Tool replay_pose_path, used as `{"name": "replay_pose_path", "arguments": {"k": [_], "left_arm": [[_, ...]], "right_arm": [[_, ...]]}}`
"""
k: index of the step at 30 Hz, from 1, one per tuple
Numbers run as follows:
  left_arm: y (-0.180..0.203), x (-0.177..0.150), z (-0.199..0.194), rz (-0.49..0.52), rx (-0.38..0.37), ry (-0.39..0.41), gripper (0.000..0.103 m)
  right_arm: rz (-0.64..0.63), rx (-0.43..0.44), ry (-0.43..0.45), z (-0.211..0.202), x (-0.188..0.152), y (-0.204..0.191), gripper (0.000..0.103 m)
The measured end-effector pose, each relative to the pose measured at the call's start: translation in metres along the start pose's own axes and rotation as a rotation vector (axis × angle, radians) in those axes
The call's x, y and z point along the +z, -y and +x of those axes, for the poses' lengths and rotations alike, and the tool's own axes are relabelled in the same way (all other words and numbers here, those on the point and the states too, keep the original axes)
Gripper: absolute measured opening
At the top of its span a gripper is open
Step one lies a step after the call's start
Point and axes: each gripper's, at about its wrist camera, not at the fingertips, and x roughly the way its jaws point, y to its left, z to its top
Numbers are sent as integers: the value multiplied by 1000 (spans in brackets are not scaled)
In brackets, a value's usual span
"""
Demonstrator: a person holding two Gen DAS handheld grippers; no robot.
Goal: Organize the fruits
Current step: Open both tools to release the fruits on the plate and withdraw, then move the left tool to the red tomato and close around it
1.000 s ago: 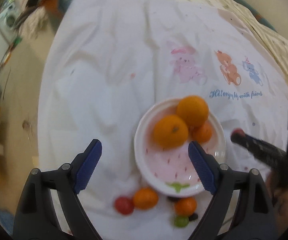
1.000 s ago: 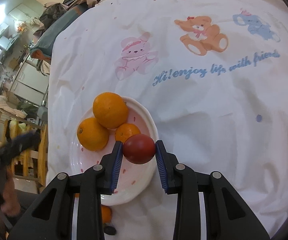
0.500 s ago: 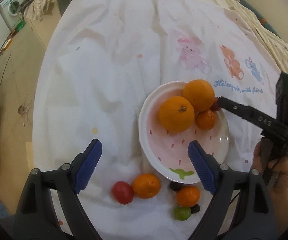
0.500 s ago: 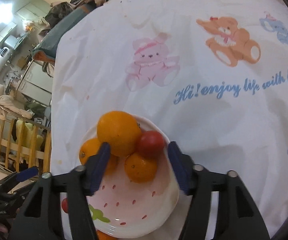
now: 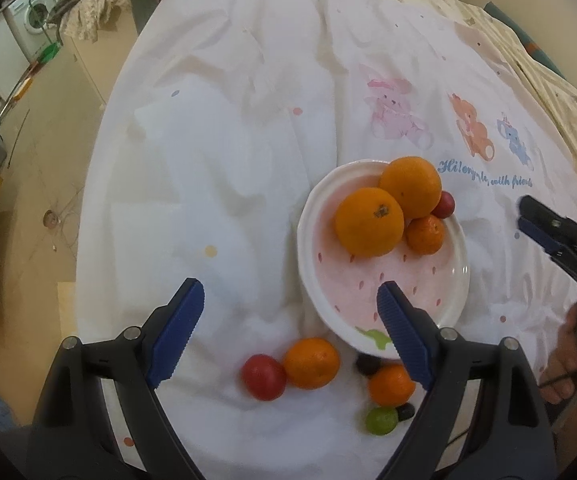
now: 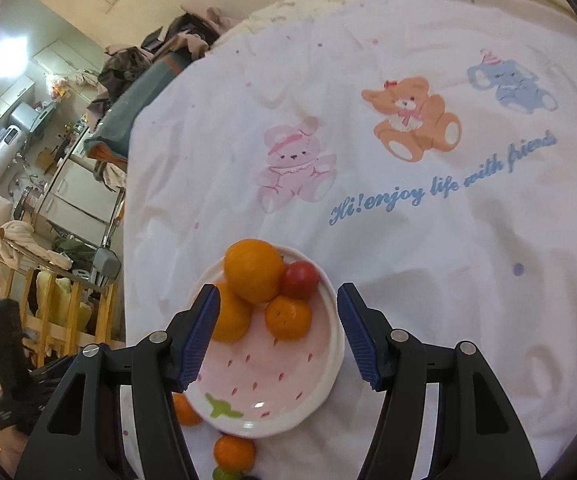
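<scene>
A white plate with a pink strawberry print lies on the white cloth. It holds two large oranges, a small mandarin and a red tomato. In front of the plate lie a red tomato, two mandarins, a green grape and dark grapes. My left gripper is open above the cloth near the loose fruit. My right gripper is open and empty over the plate, and shows at the right of the left wrist view.
The white cloth with printed bears and blue lettering covers a round table. The table edge runs along the left, with floor and a washing machine beyond. Wooden rails and laundry stand left of the table.
My right gripper opened, left the red tomato on the plate beside the oranges, and drew back. My left gripper pulled back and rose a little, still open.
</scene>
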Motion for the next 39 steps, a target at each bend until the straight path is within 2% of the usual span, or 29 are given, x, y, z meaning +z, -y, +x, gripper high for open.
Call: {"name": "replay_pose_path", "arguments": {"k": [6,9,17,22,34,39], "left_arm": [[-5,-12,-8,13,6,20,86],[-7,-19,-10,2,-15,19,86],[-1,-35,-23,39,-27,67,86],[1,-43,-37,59,-9,130,86],[-3,-63,-34,27,-13,105,86],[-8,-65,-29,-4,-11,87,86]], "right_arm": [[-27,27,19,-32,-30,-12,69],[-24,31,17,-42,-44,-16,69],[-49,7,32,-62,-74,-29,70],[-31,0,53,-72,-93,-32,88],[-11,-24,11,-69,-121,-38,90],[-13,-102,-13,-62,-124,-36,90]]}}
